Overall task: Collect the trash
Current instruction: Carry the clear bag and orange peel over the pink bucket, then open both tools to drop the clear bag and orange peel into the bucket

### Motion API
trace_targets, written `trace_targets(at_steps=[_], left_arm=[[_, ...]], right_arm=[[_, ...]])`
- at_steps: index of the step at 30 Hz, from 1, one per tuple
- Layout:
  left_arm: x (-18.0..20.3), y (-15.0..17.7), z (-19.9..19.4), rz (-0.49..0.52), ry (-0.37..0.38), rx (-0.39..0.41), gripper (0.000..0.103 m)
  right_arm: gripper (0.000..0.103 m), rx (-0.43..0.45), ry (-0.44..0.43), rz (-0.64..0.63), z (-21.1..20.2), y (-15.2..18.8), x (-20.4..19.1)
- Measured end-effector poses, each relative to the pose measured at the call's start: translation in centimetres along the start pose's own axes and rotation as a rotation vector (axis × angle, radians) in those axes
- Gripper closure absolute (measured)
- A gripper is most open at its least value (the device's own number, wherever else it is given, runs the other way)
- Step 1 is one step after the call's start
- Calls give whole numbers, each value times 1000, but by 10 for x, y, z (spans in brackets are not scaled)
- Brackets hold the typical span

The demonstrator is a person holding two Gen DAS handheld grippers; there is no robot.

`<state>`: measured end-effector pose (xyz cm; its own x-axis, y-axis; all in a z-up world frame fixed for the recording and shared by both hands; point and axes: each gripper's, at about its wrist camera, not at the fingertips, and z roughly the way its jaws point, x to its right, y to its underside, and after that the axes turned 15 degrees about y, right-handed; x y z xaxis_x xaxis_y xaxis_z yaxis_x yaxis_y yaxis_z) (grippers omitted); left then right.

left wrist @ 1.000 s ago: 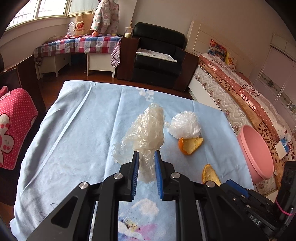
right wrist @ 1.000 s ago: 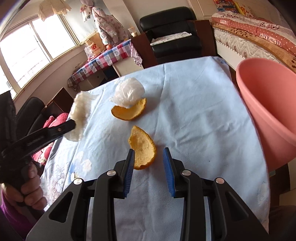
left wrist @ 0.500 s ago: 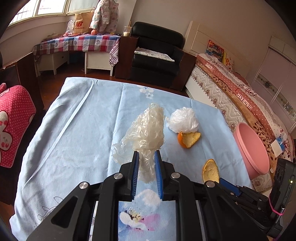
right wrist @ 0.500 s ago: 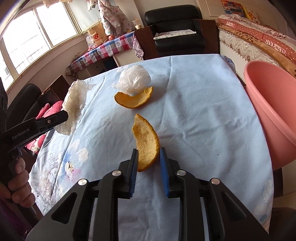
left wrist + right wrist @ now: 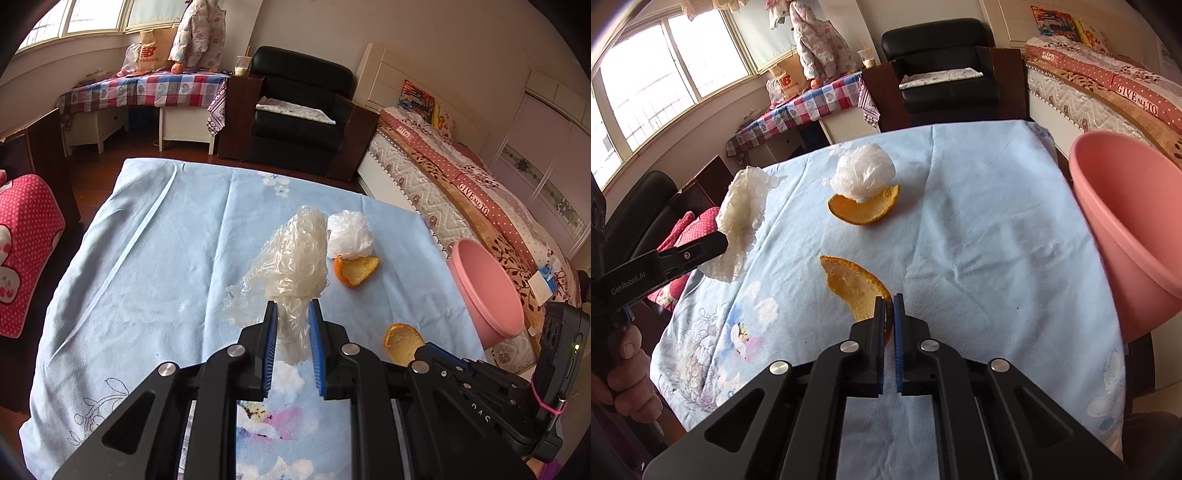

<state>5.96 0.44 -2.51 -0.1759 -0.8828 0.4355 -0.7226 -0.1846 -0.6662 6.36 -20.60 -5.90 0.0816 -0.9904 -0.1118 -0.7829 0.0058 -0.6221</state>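
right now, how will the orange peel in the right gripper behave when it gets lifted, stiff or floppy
Probably fairly stiff: the orange peel keeps its curved shell shape while the right gripper, whose jaws have just been closing, pinches only its near end. It looks thin, so likely light. Held at one tip, it may swing or pivot; the edge could crack if squeezed hard.

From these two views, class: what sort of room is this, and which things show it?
Most likely a bedroom at home: a made bed along one wall, a black armchair, and a wardrobe.
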Motion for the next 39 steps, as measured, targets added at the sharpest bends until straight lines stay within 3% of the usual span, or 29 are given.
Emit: trace_targets(at_steps=[10, 19, 39], left_arm=[[49, -4, -3, 77, 86, 8, 87], [98, -13, 7, 152, 166, 5, 87], [203, -14, 70, 273, 287, -58, 87]], right_arm=[[98, 95, 16, 75, -35, -8, 27], [98, 165, 81, 177, -60, -10, 70], [98, 246, 220, 372, -76, -14, 177]])
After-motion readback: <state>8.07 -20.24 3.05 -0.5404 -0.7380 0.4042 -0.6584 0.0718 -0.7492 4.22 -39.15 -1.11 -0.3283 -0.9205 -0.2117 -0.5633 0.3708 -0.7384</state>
